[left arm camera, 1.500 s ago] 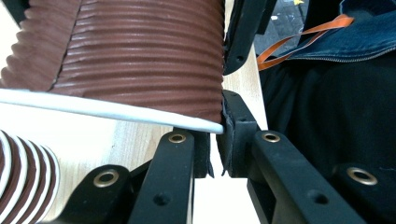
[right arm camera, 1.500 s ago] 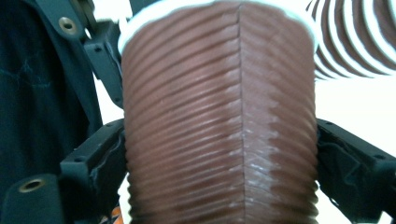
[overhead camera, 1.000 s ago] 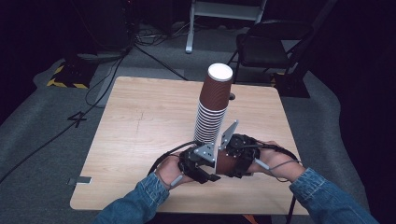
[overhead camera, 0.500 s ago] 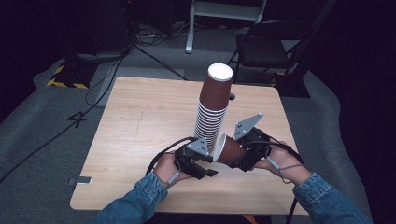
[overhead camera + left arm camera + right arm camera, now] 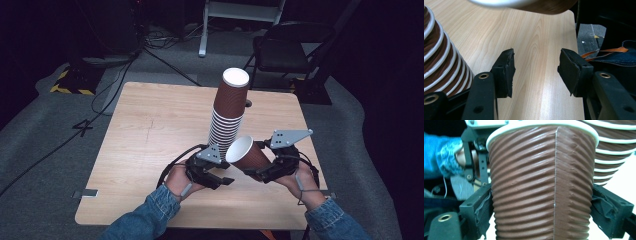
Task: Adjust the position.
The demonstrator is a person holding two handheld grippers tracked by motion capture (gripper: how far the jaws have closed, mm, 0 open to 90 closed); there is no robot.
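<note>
Two grippers are working at the foot of the cup stack (image 5: 227, 112), which is standing upside down near the middle of the table (image 5: 150, 140). Left gripper (image 5: 220, 180) is sitting beside the stack's base, jaws apart with nothing between them — they have just been opening. Right gripper (image 5: 260, 172) is clamping one loose cup (image 5: 246, 155), tilted, mouth facing the stack. Swinging that cup back could be nudging the tall column — it would likely topple, since nothing is steadying it.
</note>
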